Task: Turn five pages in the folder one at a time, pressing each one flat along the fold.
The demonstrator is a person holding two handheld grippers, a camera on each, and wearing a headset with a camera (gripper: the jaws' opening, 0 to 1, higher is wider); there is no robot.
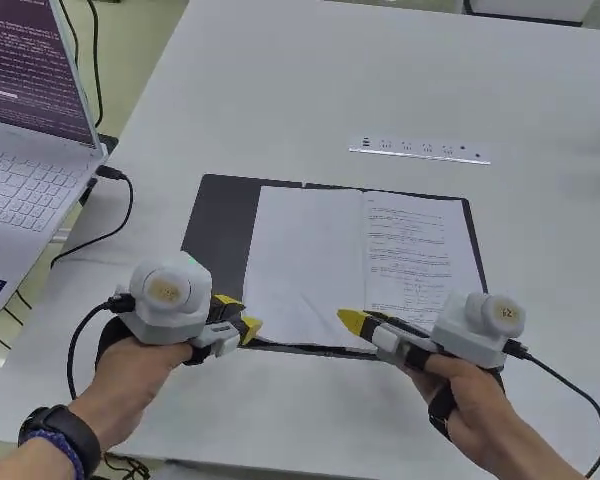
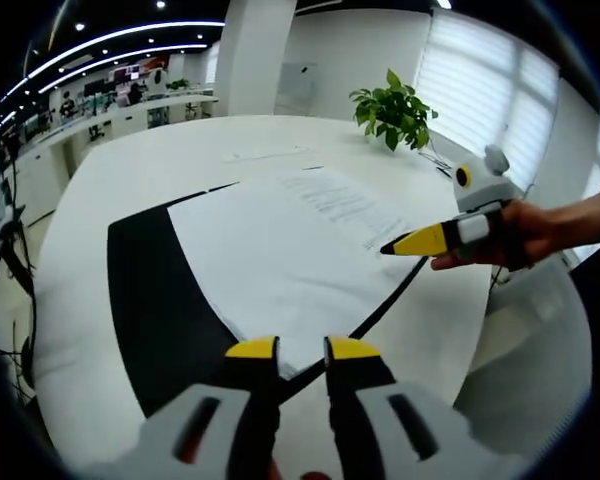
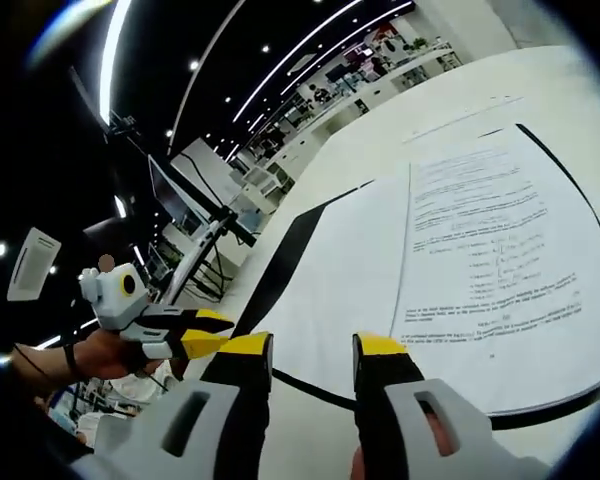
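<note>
The black folder (image 1: 215, 230) lies open on the white table (image 1: 280, 90). A blank white page (image 1: 300, 260) covers its left-middle part, and a printed page (image 1: 420, 260) lies to the right of the fold. My left gripper (image 1: 245, 322) hovers at the folder's near edge by the blank page's lower corner, its jaws a little apart and holding nothing (image 2: 302, 348). At the near edge below the fold, my right gripper (image 1: 352, 320) points left, narrowly open and empty (image 3: 312, 345). The two gripper tips face each other across the page's bottom edge.
An open white laptop (image 1: 20, 150) stands at the far left, with black cables (image 1: 120, 210) running along the table edge. A white power strip (image 1: 420, 150) lies beyond the folder. A potted plant (image 2: 395, 110) stands at the table's far side.
</note>
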